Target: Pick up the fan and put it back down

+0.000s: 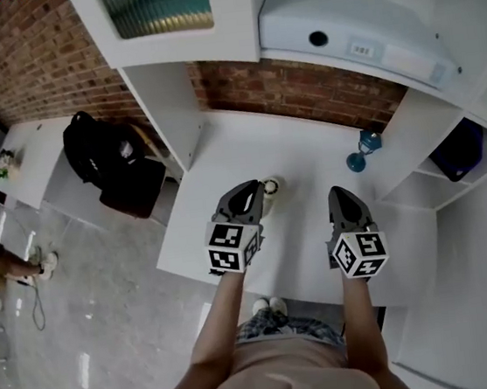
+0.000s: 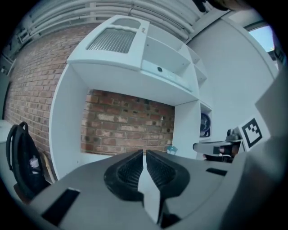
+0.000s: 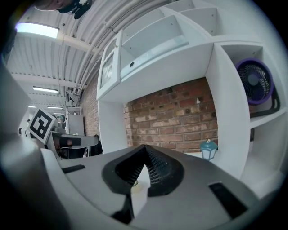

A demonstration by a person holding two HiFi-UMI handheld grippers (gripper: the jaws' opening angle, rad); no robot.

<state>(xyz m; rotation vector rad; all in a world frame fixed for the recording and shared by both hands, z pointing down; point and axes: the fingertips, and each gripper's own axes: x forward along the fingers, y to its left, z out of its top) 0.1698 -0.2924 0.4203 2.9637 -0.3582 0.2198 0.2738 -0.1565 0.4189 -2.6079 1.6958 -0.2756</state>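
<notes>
White desk (image 1: 296,152) set into a shelving unit, brick wall (image 1: 301,90) behind it.

- Fan (image 3: 254,83): dark, round grille, standing upright in an open cubby of the side shelves (image 3: 227,103) at the desk's right end, grille turned out toward the room. Not on the desk, and nothing is touching it.
- Key relation: the fan sits ahead of and to the right of both grippers, and above the desk surface. The right gripper (image 3: 144,148) is the nearer of the two. The left gripper (image 2: 145,153) would have to cross the whole desk to reach it.
- Judgement: the reach has to swing right and into the cubby, and the jaws must part first.
- Right gripper: jaws together at the tips, nothing between them.
- Left gripper: jaws closed to a thin slit, also empty.
- Pose: both forearms are stretched out side by side over the desk's near half. The grippers are held clear of the surface and roughly level, noses toward the brick wall, marker cubes facing up.
- Also present: a small blue lantern (image 1: 363,150) on the desk between the right gripper and the shelves, a small white round object (image 1: 271,186) just beyond the left gripper's nose, and a black backpack (image 1: 102,154) well off to the left.
</notes>
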